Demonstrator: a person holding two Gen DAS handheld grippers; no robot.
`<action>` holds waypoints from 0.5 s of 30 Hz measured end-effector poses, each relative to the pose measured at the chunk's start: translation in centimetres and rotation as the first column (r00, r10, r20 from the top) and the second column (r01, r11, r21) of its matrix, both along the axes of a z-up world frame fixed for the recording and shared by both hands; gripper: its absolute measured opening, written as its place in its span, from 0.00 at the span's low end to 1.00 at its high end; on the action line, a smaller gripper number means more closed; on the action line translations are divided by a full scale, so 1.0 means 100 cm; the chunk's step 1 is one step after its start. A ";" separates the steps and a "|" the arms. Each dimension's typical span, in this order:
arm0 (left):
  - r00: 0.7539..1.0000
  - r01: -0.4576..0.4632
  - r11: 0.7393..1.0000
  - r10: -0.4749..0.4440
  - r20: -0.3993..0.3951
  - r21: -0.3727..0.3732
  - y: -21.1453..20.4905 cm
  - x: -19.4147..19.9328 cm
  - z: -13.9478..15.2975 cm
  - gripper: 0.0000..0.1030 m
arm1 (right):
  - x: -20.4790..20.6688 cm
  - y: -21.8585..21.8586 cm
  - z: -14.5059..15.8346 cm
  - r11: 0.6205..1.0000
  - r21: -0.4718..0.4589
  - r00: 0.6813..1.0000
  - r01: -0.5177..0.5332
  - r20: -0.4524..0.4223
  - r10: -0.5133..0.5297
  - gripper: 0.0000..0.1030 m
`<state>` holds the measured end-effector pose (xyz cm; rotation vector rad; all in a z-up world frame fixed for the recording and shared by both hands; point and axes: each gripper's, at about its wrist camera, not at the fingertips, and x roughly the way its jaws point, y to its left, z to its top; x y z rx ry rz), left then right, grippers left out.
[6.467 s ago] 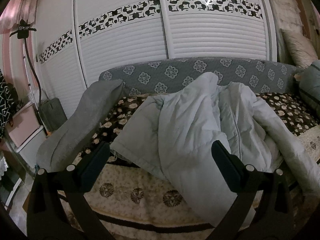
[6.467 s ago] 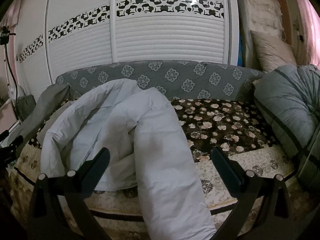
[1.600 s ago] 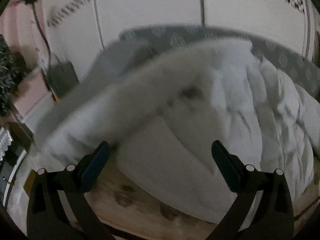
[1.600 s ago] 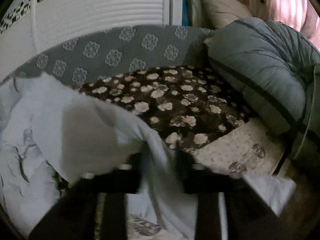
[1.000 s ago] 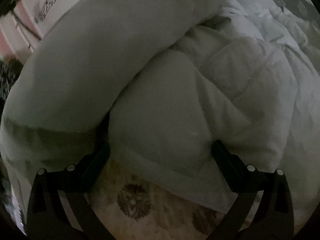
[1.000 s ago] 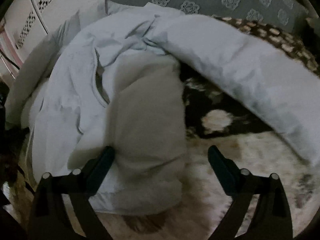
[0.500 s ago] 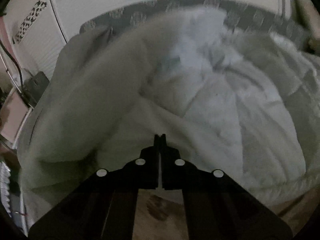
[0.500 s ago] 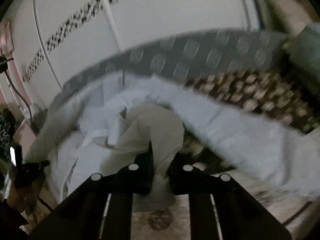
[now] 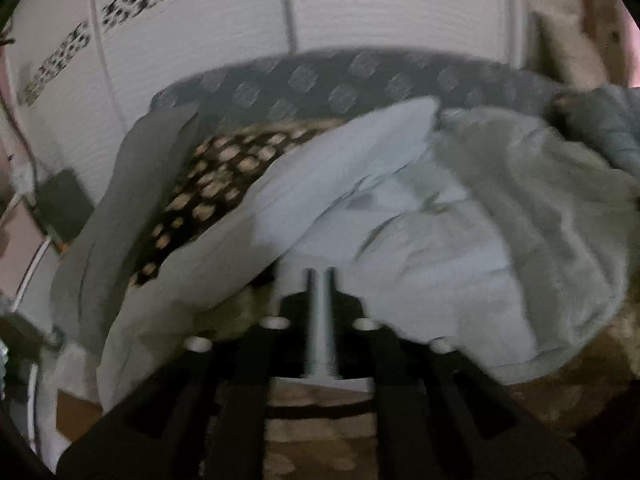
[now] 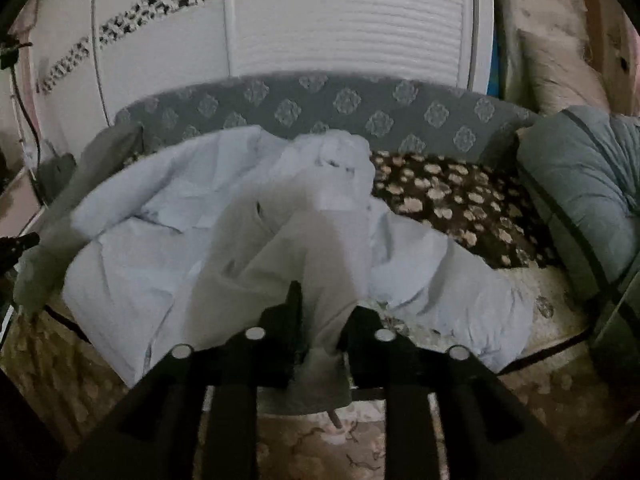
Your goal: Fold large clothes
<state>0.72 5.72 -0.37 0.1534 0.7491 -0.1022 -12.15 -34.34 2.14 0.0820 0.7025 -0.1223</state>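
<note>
A large pale blue padded coat (image 9: pixel 420 232) lies rumpled on the bed; it also fills the middle of the right wrist view (image 10: pixel 168 248). My left gripper (image 9: pixel 319 292) is shut on the coat's near edge, a thin strip of fabric showing between the jaws. One sleeve (image 9: pixel 280 204) runs up and left from it. My right gripper (image 10: pixel 320 320) is shut on a bunched fold of the coat (image 10: pixel 316 264), which hangs down between the jaws.
The bed has a dark floral blanket (image 10: pixel 452 200) and a grey patterned headboard (image 10: pixel 320 104). A grey pillow (image 9: pixel 120 200) lies at the left, a grey-green folded quilt (image 10: pixel 580 184) at the right. White wardrobe doors (image 10: pixel 340 32) stand behind.
Both grippers closed on the coat about half a second ago and have since pulled back and up with it. The coat is more spread across the bed than before.
</note>
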 end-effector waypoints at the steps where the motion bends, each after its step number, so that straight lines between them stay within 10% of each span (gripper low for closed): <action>1: 0.999 -0.037 0.999 0.037 -0.022 0.003 0.007 0.008 -0.006 0.67 | 0.001 -0.003 0.002 1.000 0.008 1.000 0.013 0.003 -0.013 0.30; 3: 0.995 -0.093 0.996 0.093 -0.020 0.014 -0.008 0.022 -0.009 0.86 | -0.003 -0.011 0.008 0.999 -0.002 0.998 0.054 0.043 -0.054 0.81; 4: 0.992 -0.125 0.991 0.126 -0.013 0.049 -0.001 0.031 -0.010 0.91 | -0.009 -0.015 0.016 0.995 -0.026 0.990 0.100 0.104 -0.097 0.92; 15: 0.978 -0.190 0.942 0.208 -0.035 0.278 0.020 0.132 -0.071 0.95 | 0.042 -0.080 -0.011 0.988 0.038 0.985 0.147 0.082 -0.150 0.96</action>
